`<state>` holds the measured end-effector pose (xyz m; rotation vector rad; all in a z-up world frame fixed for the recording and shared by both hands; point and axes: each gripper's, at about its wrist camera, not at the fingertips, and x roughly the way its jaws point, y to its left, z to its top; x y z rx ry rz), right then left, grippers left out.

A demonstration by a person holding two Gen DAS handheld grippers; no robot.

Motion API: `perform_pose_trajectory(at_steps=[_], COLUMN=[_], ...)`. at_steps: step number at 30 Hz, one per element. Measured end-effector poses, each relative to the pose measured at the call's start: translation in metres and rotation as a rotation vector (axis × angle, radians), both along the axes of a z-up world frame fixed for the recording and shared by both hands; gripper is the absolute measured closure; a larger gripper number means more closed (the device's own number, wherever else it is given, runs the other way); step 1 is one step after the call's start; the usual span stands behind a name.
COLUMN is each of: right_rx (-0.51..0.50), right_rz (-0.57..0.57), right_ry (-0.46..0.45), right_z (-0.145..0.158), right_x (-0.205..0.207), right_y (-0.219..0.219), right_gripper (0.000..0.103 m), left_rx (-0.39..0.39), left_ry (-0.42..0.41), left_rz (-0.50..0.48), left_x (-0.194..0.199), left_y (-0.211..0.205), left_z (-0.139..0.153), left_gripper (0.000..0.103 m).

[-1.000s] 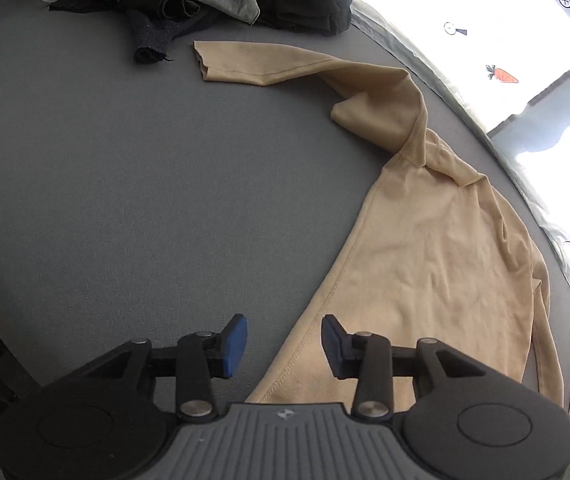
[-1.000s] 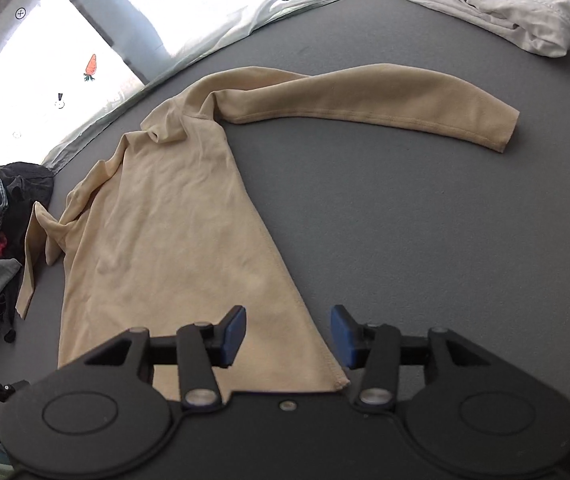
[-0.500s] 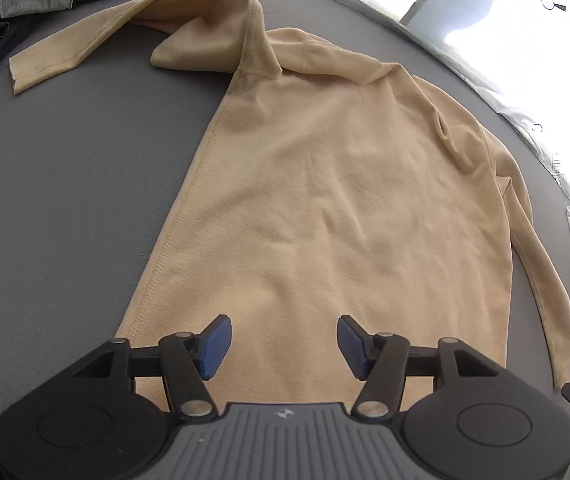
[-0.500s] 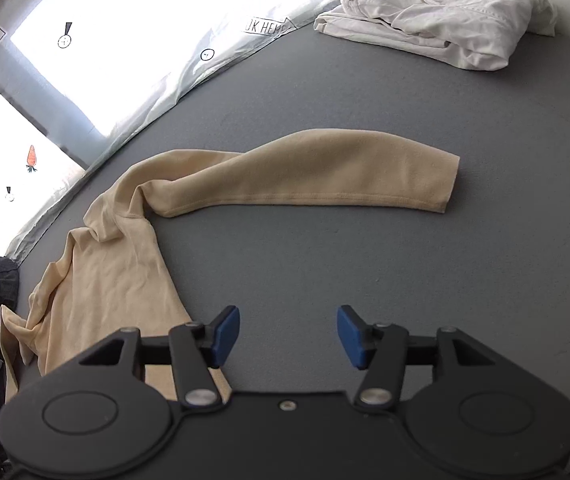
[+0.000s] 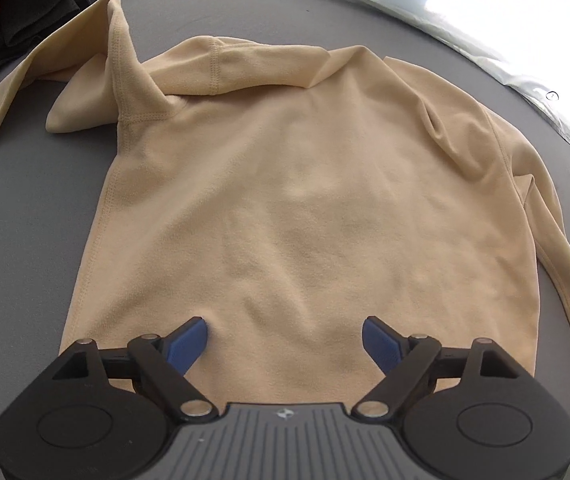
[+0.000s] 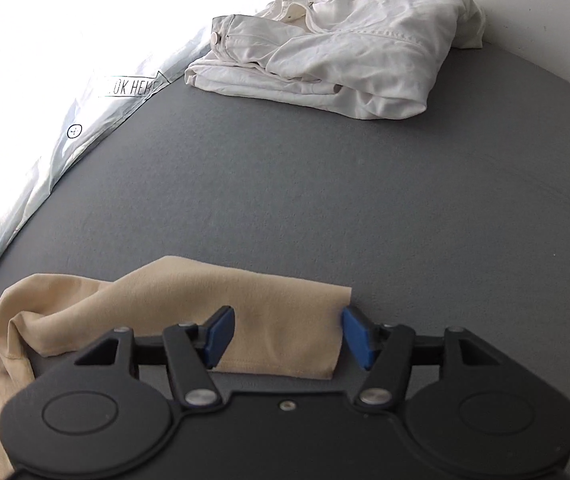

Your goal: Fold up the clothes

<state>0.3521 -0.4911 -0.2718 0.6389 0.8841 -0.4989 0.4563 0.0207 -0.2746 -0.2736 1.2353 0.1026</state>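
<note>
The tan top (image 5: 305, 200) lies flat on the grey mat (image 6: 325, 200), hem nearest the left gripper (image 5: 285, 340), collar at the far end, 2 sleeves trailing sideways. The left jaws have just been opening, wide over the hem, gripping nothing. The right gripper (image 6: 285, 334) straddles a sleeve cuff (image 6: 285, 320), half open after closing slightly; pads apart from cloth. Bare mat lies beyond, up to white clothes (image 6: 325, 60).

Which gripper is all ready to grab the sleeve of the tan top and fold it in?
The right gripper: the tan top's sleeve end lies between its open pads. The left gripper hangs open over the body, away from either sleeve.
</note>
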Motion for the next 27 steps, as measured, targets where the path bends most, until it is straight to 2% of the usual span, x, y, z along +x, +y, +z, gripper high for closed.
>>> perform_pose_trajectory(at_steps=[3, 4, 5, 9, 13, 17, 21, 24, 27], right_rx=[0.002, 0.004, 0.013, 0.067, 0.034, -0.003, 0.015, -0.004, 0.021], right_rz=[0.01, 0.014, 0.007, -0.071, -0.105, -0.109, -0.11, -0.106, -0.137], right_ry=[-0.007, -0.011, -0.02, -0.069, -0.076, -0.037, -0.023, 0.009, -0.006], right_z=[-0.004, -0.004, -0.004, -0.003, 0.005, 0.006, 0.002, 0.001, 0.0], right_x=[0.0, -0.002, -0.004, -0.02, -0.043, -0.066, -0.078, -0.077, -0.08], right_y=[0.0, 0.0, -0.001, -0.012, -0.02, -0.027, -0.025, -0.02, -0.022], right_gripper=[0.07, 0.089, 0.097, 0.098, 0.098, 0.098, 0.098, 0.093, 0.079], left_rx=[0.033, 0.051, 0.068, 0.161, 0.155, 0.156, 0.157, 0.158, 0.159], left_ry=[0.008, 0.015, 0.022, 0.042, 0.039, 0.042, 0.032, 0.021, 0.012], left_rz=[-0.026, -0.054, -0.082, -0.206, -0.204, -0.207, -0.212, -0.216, -0.218], left_x=[0.001, 0.001, 0.001, -0.001, -0.002, -0.003, -0.006, -0.007, -0.01], left_y=[-0.008, -0.012, -0.016, -0.036, -0.035, -0.034, -0.031, -0.03, -0.028], left_z=[-0.001, -0.002, -0.003, -0.01, -0.008, -0.006, -0.004, -0.002, 0.0], left_gripper=[0.011, 0.01, 0.008, 0.0, 0.0, 0.0, 0.0, 0.0, 0.0])
